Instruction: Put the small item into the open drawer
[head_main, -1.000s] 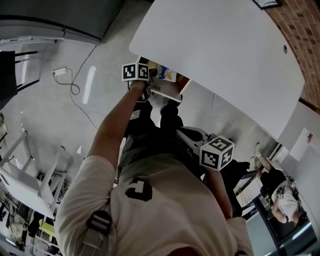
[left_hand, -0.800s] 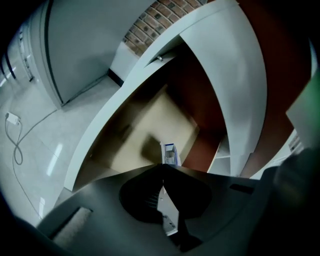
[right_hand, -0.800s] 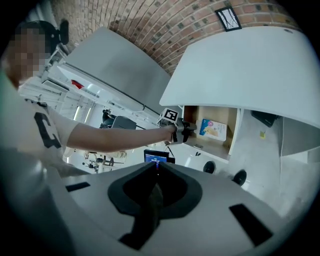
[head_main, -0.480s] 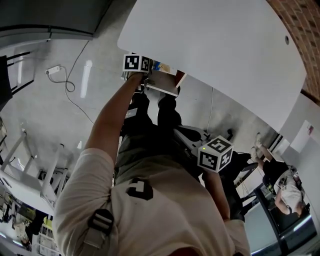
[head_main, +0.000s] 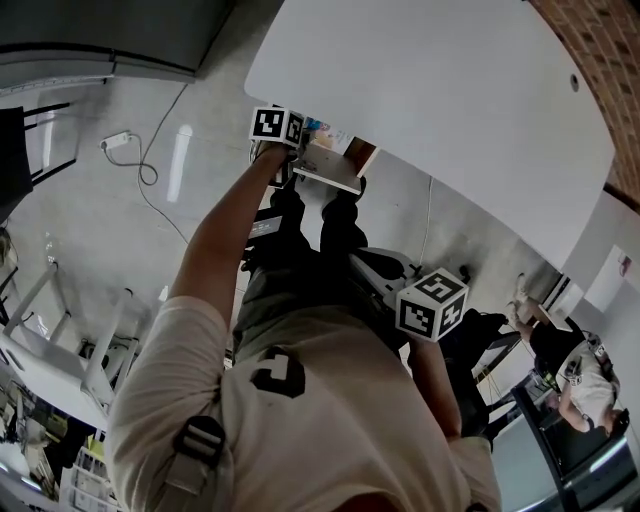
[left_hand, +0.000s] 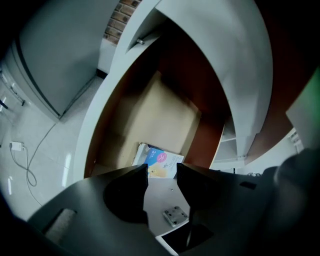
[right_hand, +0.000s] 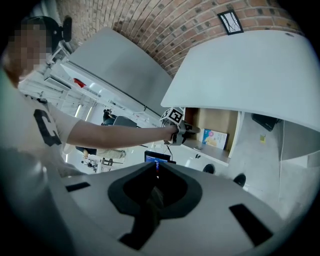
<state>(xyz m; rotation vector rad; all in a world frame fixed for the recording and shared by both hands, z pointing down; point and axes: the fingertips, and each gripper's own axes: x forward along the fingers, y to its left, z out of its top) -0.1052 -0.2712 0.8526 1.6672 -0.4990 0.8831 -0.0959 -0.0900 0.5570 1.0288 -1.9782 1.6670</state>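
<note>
Small item (left_hand: 159, 162), a printed packet, lies in drawer (left_hand: 150, 112) just beyond left gripper (left_hand: 162, 172); its fingers are opening, nothing betw. them. Right gripper (right_hand: 156, 192): clenched, empty. Risk: on pull-back, fingers clip drawer front or drag packet, which possibly lies near the edge.

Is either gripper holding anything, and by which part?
Nothing is held. The left gripper's jaws are opening, empty; the packet lies in the drawer. The right gripper is shut, empty.

Bright, even light glares on the floor (head_main: 180, 160), with fisheye bending and dark vignetted corners.
</note>
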